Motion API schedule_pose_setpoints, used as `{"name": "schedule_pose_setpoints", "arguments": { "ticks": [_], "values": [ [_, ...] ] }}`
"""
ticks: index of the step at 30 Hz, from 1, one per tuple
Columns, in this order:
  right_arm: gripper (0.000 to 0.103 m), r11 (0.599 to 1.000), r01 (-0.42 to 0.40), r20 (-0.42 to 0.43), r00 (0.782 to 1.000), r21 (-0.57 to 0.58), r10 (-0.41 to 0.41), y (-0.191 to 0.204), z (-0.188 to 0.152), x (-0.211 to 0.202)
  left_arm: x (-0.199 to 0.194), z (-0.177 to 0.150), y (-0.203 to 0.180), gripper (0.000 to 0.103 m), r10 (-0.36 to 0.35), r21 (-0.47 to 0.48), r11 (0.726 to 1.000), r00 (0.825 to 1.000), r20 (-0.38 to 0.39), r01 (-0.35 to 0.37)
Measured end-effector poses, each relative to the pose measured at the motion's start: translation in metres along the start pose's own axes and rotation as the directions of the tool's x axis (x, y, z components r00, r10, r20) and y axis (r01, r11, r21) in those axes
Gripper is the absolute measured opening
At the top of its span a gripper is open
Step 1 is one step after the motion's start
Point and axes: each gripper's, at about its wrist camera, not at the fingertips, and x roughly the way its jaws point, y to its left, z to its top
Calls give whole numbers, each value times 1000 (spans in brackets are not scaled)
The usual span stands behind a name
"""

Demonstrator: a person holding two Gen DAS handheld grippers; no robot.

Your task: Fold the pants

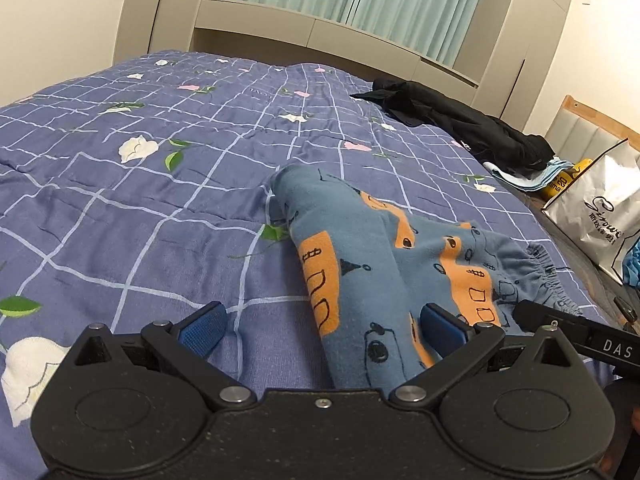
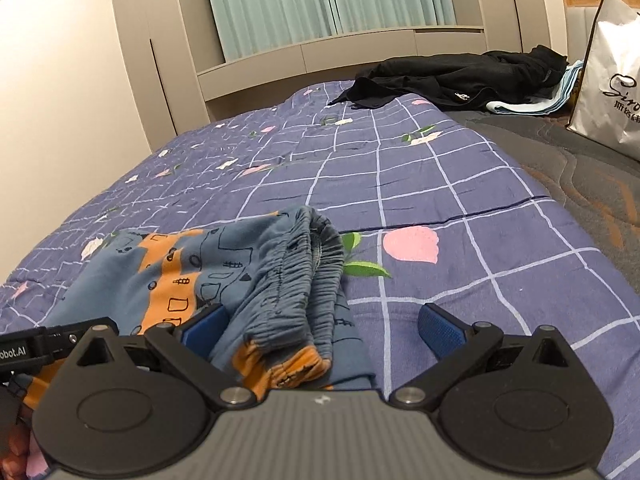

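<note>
Blue-grey knit cotton, printed with orange blocks and black line drawings, forms the small pair of pants point(image 1: 360, 272) lying folded lengthwise on the purple-blue quilted bedspread point(image 1: 120, 208), which is gridded with pale lines and scattered with white and pink flowers. The left gripper point(image 1: 320, 330), a black plastic body with two blue textured fingertips point(image 1: 204, 326), is held low and level over the bedspread, pointing along the leg end of the pants; its jaws stand wide apart, the pants passing between them, the right pad lying against the cloth and the left pad over bare bedspread, gripping nothing. The right gripper point(image 2: 320, 330), with a grey ribbed body and the same blue pads point(image 2: 440, 330), is likewise held low and level at the waistband end of the pants; its jaws are fully spread, the left pad touching the gathered elastic waistband point(image 2: 304, 280) and the right pad over bare bedspread beside the pants, again closing on nothing. The waistband is ruched and doubled, its orange inner edge turned toward the right gripper. In the left wrist view the right gripper's black arm shows just beyond the waistband. Well beyond the pants, at the bedspread's far right edge, lies a crumpled black garment point(image 1: 460, 120) on folded pale-blue cloth point(image 2: 532, 106), and a glossy white printed bag point(image 1: 596, 208) stands just beside them.
</note>
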Motion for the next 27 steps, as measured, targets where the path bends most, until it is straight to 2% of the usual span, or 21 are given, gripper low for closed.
{"name": "schedule_pose_setpoints", "arguments": {
  "ticks": [27],
  "values": [
    [103, 1000, -2, 4, 1000, 3, 2, 0, -1, 0, -1, -1, 1, 103, -5, -6, 1000, 1000, 6, 5]
  ]
}}
